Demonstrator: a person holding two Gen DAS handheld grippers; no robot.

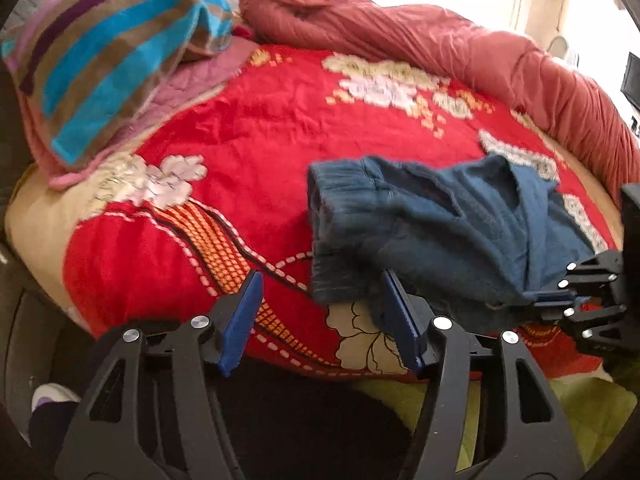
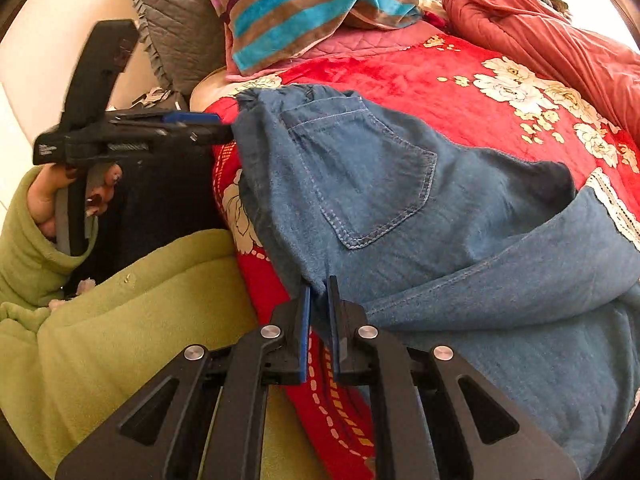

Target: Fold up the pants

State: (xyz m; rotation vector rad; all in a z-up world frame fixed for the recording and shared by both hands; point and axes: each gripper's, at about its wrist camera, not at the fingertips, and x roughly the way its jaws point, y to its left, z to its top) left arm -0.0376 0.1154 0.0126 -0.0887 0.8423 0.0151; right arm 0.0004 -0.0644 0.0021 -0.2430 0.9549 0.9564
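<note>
Closest to the right wrist camera, the right gripper [image 2: 319, 292] is clamped on a fold of the blue denim pants [image 2: 400, 200], its two blue-padded fingers [image 2: 305, 320] pressed nearly together with the cloth pinched between them at the near edge of the bed. In the left wrist view the left gripper [image 1: 320, 292] stands with its fingers [image 1: 244, 312] wide apart; the right-hand one touches or slips under the near edge of the pants [image 1: 420, 232], while the other sits over the bare blanket. From the right wrist view that same left gripper [image 2: 212, 128] reaches in sideways at the waistband end, held by a hand [image 2: 76, 192] in a green sleeve [image 2: 24, 248].

The pants lie bunched on the red flowered blanket [image 1: 248, 132], seat side up with a back pocket [image 2: 360, 176] showing and a leg doubled across at the right. Farther off, a striped pillow [image 1: 100, 60] rests on a pink quilted one at the head of the bed, with a grey pillow [image 2: 176, 20] behind. A rolled rust-red duvet [image 1: 460, 48] runs along the far side.
</note>
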